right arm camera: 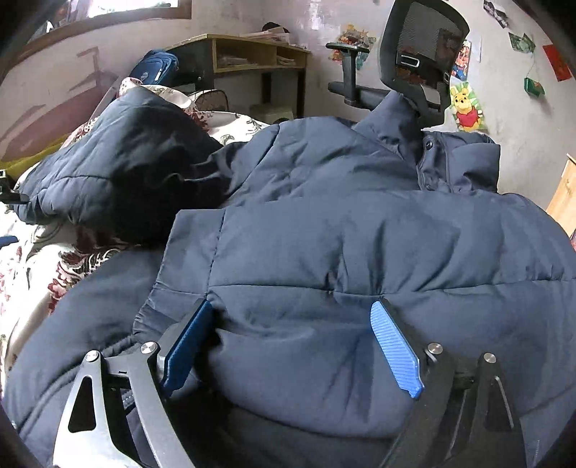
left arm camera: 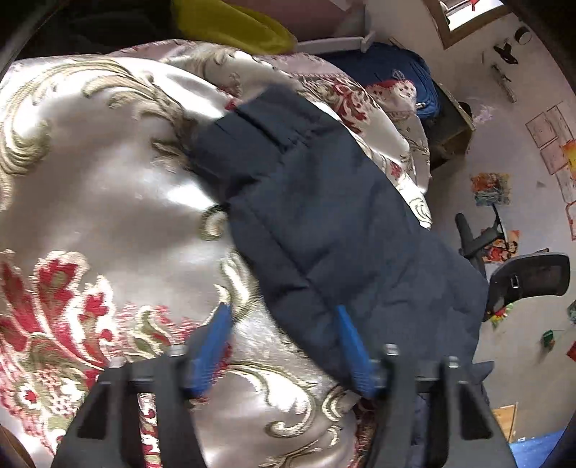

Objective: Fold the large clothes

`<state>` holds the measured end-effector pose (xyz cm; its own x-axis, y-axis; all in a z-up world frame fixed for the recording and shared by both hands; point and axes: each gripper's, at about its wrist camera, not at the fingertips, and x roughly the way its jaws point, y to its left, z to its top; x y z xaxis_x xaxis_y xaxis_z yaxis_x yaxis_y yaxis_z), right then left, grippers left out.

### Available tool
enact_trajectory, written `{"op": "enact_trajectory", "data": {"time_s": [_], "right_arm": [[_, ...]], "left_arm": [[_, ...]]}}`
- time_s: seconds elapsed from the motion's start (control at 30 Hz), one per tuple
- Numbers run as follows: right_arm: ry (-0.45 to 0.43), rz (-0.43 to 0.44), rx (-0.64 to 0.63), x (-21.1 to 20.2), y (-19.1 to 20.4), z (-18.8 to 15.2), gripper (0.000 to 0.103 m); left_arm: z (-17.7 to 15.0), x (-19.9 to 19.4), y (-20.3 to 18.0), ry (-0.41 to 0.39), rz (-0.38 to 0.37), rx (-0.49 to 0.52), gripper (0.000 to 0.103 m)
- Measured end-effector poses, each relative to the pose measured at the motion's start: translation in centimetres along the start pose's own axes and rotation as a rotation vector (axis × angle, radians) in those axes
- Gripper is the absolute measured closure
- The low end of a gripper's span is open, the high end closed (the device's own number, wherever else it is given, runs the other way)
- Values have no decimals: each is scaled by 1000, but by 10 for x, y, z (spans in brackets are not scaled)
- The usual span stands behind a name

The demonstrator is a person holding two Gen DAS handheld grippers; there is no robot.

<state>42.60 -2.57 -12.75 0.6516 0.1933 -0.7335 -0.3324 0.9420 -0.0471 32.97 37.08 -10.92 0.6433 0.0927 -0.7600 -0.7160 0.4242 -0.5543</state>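
Observation:
A dark navy puffer jacket point(right arm camera: 324, 234) lies spread on a bed covered by a shiny cream bedspread point(left arm camera: 108, 180) with red and gold flowers. In the right wrist view its collar point(right arm camera: 460, 162) points away from me and one sleeve point(right arm camera: 118, 162) is bunched at the upper left. My right gripper point(right arm camera: 291, 304) stands wide open, pushed into the padding, with a bulge of jacket between its blue fingers point(right arm camera: 392, 345). In the left wrist view a long panel of the jacket point(left arm camera: 324, 216) runs diagonally. My left gripper point(left arm camera: 282, 318) is open and straddles its lower edge, one finger over bedspread, the other over cloth.
A black mesh office chair point(right arm camera: 424, 54) stands just beyond the collar and shows as the chair point(left arm camera: 529, 277) at the bed's edge. A wooden desk point(right arm camera: 252, 54) and a blue bag point(left arm camera: 396, 75) lie past the bed. A yellow cushion point(left arm camera: 230, 25) rests at the bed's far end.

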Motion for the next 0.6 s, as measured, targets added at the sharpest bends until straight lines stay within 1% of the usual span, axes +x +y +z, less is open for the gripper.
{"op": "enact_trajectory", "data": {"time_s": [0.03, 0.07, 0.1, 0.13, 0.2, 0.27, 0.33, 0.43, 0.47, 0.57, 0.6], "right_arm": [[-7, 5, 3, -2, -1, -1, 16], [-13, 16, 10, -5, -2, -1, 16], [-17, 29, 19, -6, -5, -1, 16], [-23, 51, 40, -11, -10, -1, 17], [-43, 84, 100, -24, -22, -4, 17], [-59, 85, 138, -34, -33, -6, 17], [-75, 76, 155, -44, -41, -8, 17], [-95, 61, 146, -57, -50, -9, 17], [-104, 53, 139, -63, -53, -8, 17], [-137, 44, 144, -80, -67, -6, 17], [-145, 40, 149, -85, -71, -5, 17]], "left_arm": [[1, 0, -3, -6, -9, 15, 73], [1, 0, -10, -14, -16, 44, 80], [2, 0, -16, -22, -14, 62, 90], [2, -3, -23, -37, -16, 87, 95], [1, -12, -34, -75, -13, 138, 97], [0, -24, -47, -124, -14, 193, 98], [-3, -40, -62, -187, -10, 262, 98], [-7, -66, -87, -280, -19, 348, 99], [-10, -76, -96, -306, -32, 376, 99], [-27, -113, -130, -394, -112, 504, 99], [-37, -128, -146, -418, -158, 565, 99]]}}
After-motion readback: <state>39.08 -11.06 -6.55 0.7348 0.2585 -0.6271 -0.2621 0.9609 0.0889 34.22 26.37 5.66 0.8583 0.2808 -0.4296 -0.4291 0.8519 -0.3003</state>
